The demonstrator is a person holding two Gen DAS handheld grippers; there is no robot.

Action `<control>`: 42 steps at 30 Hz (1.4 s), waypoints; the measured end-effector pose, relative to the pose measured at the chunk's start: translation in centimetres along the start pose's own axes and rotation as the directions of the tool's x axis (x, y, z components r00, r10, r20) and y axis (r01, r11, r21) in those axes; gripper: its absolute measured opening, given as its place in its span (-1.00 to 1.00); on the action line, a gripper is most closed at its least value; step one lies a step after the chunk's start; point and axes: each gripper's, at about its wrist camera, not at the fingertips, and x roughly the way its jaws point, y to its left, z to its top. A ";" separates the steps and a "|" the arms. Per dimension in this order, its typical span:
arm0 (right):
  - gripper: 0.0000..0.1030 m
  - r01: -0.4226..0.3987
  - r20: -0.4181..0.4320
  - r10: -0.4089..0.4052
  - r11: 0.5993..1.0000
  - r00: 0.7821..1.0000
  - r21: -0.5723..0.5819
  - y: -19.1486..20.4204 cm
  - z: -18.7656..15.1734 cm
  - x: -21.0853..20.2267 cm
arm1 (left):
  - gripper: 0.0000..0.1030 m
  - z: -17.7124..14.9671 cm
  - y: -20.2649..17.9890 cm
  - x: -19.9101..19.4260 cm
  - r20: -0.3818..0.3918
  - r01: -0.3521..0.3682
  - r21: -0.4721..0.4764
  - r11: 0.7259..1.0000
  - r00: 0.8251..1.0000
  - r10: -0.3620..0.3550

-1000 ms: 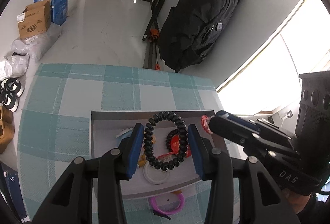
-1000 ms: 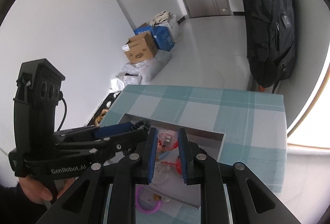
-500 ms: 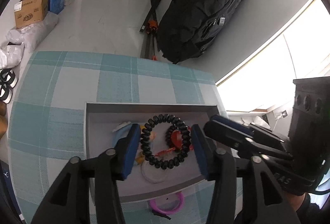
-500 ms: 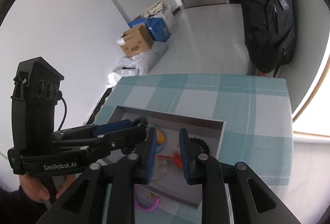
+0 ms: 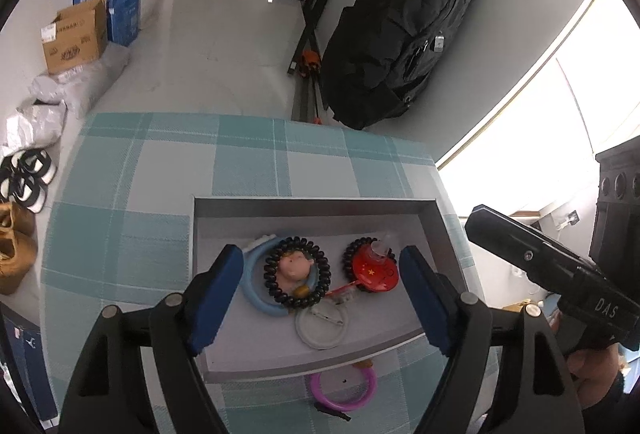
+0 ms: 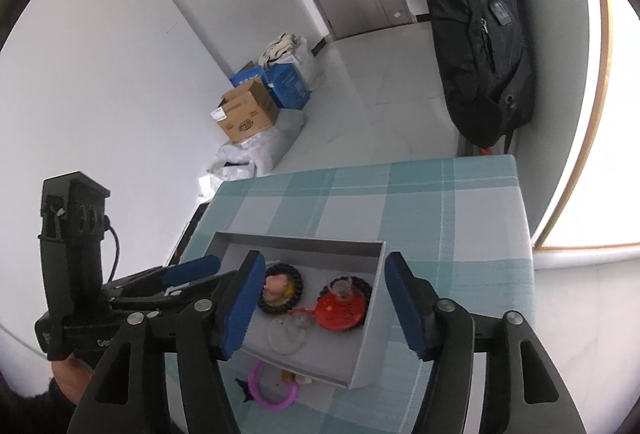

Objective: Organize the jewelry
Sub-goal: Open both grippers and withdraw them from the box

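Note:
A grey tray (image 5: pixel 312 203) sits on the checked tablecloth. In it lie a black beaded bracelet (image 5: pixel 297 276) ringed around a small pink figure, a blue ring (image 5: pixel 251 288), a red star badge (image 5: pixel 374 270) and a white round badge (image 5: pixel 322 326). My left gripper (image 5: pixel 320 298) hovers over them, its jaws opening, nothing pressed between the pads. My right gripper (image 6: pixel 324 302) hangs over the same tray (image 6: pixel 300 243), jaws also opening and empty, with the bracelet (image 6: pixel 280 288) and red badge (image 6: pixel 340 308) lying below. A purple ring (image 5: pixel 343 390) lies outside the tray's near wall.
The tablecloth (image 5: pixel 248 162) stretches bare beyond the tray to the table's far edge. A black backpack (image 5: pixel 400 34) leans on the wall behind. Cardboard and blue boxes (image 5: pixel 76 34) and shoes stand on the floor at the left. A hand holds each gripper's handle.
The black bracelet hung between the left fingers; now it lies in the tray around the pink figure. Both grippers have spread their jaws much wider.

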 end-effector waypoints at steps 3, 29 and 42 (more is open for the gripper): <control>0.33 -0.017 -0.004 0.017 1.000 1.000 -0.005 0.2 -0.1 -0.1 | 0.49 -0.2 -0.2 -0.2 0.004 -0.011 0.007 1.000 1.000 0.011; 0.76 0.002 0.005 -0.002 0.996 1.000 -0.086 1.9 -5.0 -3.5 | 0.50 -6.3 -2.6 -2.4 -0.024 -0.044 0.051 0.998 0.999 0.046; 0.95 0.020 -0.032 -0.023 0.994 0.999 -0.104 1.9 -6.7 -4.0 | 0.50 -7.6 -2.9 0.7 -0.108 -0.099 0.099 0.990 0.988 0.109</control>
